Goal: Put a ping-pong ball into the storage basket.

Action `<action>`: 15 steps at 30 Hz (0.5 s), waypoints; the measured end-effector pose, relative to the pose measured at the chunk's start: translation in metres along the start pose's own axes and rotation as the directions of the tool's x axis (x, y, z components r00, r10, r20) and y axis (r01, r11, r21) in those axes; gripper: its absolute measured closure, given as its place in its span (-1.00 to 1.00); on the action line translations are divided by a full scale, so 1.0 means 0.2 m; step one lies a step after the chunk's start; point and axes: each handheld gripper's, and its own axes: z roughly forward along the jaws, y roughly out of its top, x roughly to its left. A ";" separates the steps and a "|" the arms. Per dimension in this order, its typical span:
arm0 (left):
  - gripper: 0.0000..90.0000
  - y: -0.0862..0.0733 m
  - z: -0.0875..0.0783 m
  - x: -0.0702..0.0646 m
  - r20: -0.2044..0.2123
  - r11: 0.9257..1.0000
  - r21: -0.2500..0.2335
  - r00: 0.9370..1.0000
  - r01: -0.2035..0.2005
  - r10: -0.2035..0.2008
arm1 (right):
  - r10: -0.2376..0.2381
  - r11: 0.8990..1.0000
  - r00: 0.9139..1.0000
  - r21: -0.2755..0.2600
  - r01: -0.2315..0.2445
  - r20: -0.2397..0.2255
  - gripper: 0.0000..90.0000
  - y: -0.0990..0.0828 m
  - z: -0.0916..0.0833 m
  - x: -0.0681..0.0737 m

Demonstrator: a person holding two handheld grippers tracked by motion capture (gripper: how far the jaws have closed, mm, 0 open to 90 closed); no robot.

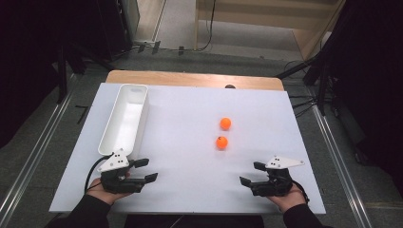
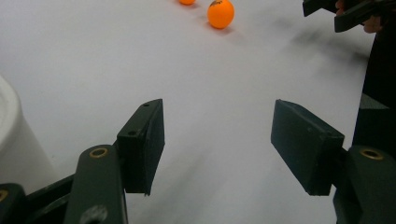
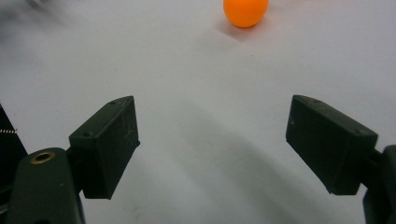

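I see both small orange balls lying on the white surface, probably bound for the empty long white plastic bin, while my left hand-held gripper and right hand-held gripper rest with jaws apart, holding nothing.

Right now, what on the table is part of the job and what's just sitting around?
In play:
- nearer orange ball
- farther orange ball
- white bin
- left gripper, open, empty
- right gripper, open, empty

Just there:
- white table sheet
- wooden table edge

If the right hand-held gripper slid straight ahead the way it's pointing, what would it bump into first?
Probably the nearer orange ball, though it sits a bit off-centre. The right hand-held gripper has open, empty jaws, with bare white table before the ball.
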 end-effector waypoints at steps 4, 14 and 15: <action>-0.21 0.00 0.00 0.00 0.005 1.000 -0.019 1.000 0.011 -0.011 | 0.006 1.000 1.000 -0.005 -0.006 0.006 -0.65 0.00 0.00 -0.01; -0.21 0.06 0.02 -0.05 0.006 1.000 -0.016 1.000 -0.023 0.023 | 0.002 1.000 1.000 -0.004 -0.002 0.002 -0.65 0.01 0.01 0.00; -0.21 0.07 0.03 -0.06 0.008 0.999 -0.022 0.999 -0.034 0.034 | 0.002 1.000 1.000 -0.002 -0.002 0.001 -0.65 0.01 0.01 -0.01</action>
